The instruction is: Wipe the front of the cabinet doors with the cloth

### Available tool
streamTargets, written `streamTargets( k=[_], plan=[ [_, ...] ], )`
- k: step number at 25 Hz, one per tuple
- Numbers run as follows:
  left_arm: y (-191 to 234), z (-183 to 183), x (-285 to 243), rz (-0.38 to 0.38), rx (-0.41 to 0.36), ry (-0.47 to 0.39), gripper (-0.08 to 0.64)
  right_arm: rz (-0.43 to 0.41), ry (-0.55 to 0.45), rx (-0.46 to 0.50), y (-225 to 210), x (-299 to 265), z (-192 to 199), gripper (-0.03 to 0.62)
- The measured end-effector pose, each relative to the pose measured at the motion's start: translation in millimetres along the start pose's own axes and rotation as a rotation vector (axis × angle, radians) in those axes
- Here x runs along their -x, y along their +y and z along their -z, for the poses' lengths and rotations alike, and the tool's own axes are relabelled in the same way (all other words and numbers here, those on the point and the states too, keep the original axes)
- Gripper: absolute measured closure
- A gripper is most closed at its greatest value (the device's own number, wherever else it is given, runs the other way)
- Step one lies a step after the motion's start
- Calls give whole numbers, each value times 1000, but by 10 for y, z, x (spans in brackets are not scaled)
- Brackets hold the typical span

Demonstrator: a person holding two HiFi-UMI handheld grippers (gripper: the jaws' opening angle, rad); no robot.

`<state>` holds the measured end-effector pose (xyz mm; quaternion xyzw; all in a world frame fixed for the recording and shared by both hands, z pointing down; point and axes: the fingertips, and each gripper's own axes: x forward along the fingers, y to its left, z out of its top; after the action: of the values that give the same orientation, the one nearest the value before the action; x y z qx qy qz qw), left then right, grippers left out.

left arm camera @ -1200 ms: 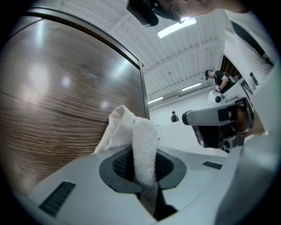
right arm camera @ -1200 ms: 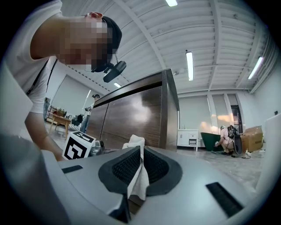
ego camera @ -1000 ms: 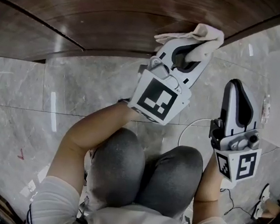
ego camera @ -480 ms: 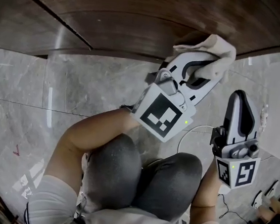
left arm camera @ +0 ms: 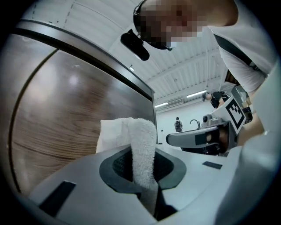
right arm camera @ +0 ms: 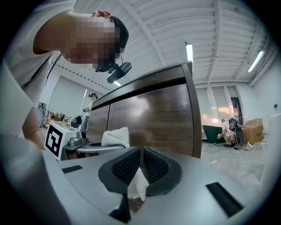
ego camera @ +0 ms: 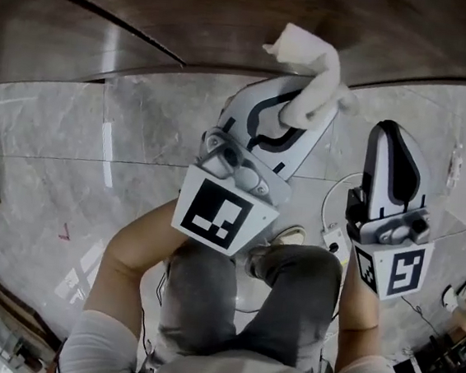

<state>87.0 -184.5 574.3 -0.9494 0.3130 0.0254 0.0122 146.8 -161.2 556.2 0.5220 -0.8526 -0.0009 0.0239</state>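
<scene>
The dark wood cabinet door (ego camera: 193,12) runs across the top of the head view, and it also shows in the left gripper view (left arm camera: 66,110) and the right gripper view (right arm camera: 153,114). My left gripper (ego camera: 294,113) is shut on a white cloth (ego camera: 312,66), whose free end reaches the lower part of the door. In the left gripper view the cloth (left arm camera: 142,149) stands up between the jaws, close to the wood. My right gripper (ego camera: 395,145) hangs to the right of it over the floor, jaws together and holding nothing. The cloth (right arm camera: 115,136) appears left of them.
Grey marble floor tiles (ego camera: 137,155) lie below the door. A white cable (ego camera: 330,204) loops on the floor by my knees. Small clutter sits at the lower right (ego camera: 448,345). Far off, a crouching person (right arm camera: 230,129) is beside a green bin and a cardboard box (right arm camera: 252,127).
The left gripper has swung left and tipped up, so the cloth now points up at the door. My legs have shifted from a deep squat. The right gripper keeps its place beside it.
</scene>
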Motion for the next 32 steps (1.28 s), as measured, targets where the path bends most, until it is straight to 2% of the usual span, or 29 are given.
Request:
streamTargets(
  k=[4, 11, 17, 21, 25, 32],
  plan=[
    [167, -440, 271, -74, 66, 14, 499, -13, 8, -20, 163, -51, -470, 546],
    [477, -1425, 796, -202, 79, 56, 499, -13, 43, 2, 526, -52, -1457, 546],
    [486, -2500, 1164, -282, 136, 74, 499, -67, 111, -17, 941, 100, -2488, 546],
    [470, -3290, 1351, -321, 119, 86, 499, -112, 118, -50, 1261, 190, -3291, 546],
    [413, -4096, 1471, -381, 142, 77, 499, -127, 125, -59, 1395, 377, -4107, 546],
    [424, -5524, 1501, -455, 106, 15, 499, -138, 84, -4, 1329, 609, -5471, 546]
  ],
)
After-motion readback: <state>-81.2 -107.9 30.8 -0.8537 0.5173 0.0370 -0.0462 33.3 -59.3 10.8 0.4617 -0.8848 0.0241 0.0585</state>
